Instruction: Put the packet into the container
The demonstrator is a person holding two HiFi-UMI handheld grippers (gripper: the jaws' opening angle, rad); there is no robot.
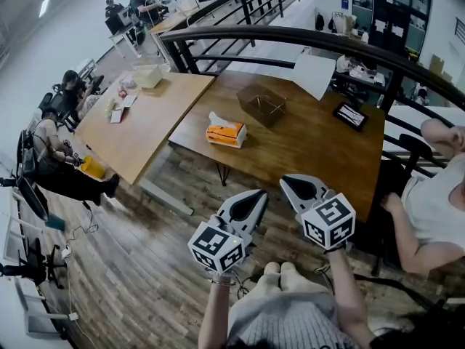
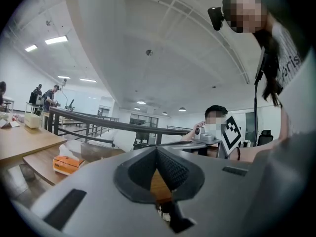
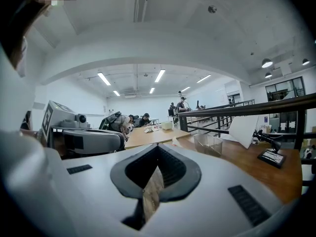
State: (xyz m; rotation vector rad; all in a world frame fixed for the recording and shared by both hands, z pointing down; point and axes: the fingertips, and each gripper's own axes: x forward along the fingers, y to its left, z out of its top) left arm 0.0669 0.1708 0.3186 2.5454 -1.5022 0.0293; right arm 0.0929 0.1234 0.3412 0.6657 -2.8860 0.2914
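Posture first: we held the left gripper (image 1: 251, 202) and the right gripper (image 1: 298, 188) side by side, close in front of our body and above the wooden floor (image 1: 145, 267). Both stopped just short of the near edge of the dark counter (image 1: 312, 155). Both pointed out toward that counter, nearly level and tipped only slightly down, with their marker cubes nearest us.

In its own view, the left gripper was clenched, its 2 pads meeting at the tip with nothing between them. The right gripper was clenched the same way, also on nothing.

The orange packet (image 1: 226, 134) lay flat on the counter near its left end, white tissue sticking out of its top. It was well apart from both grippers. The clear, open-topped container (image 1: 261, 105) stood upright farther back on the same counter, near the packet but not touching it, and the packet lay outside it.

On the lighter counter (image 1: 145, 129) to the left stood 1 pale box (image 1: 149, 75). It was too small for us to tell its contents.
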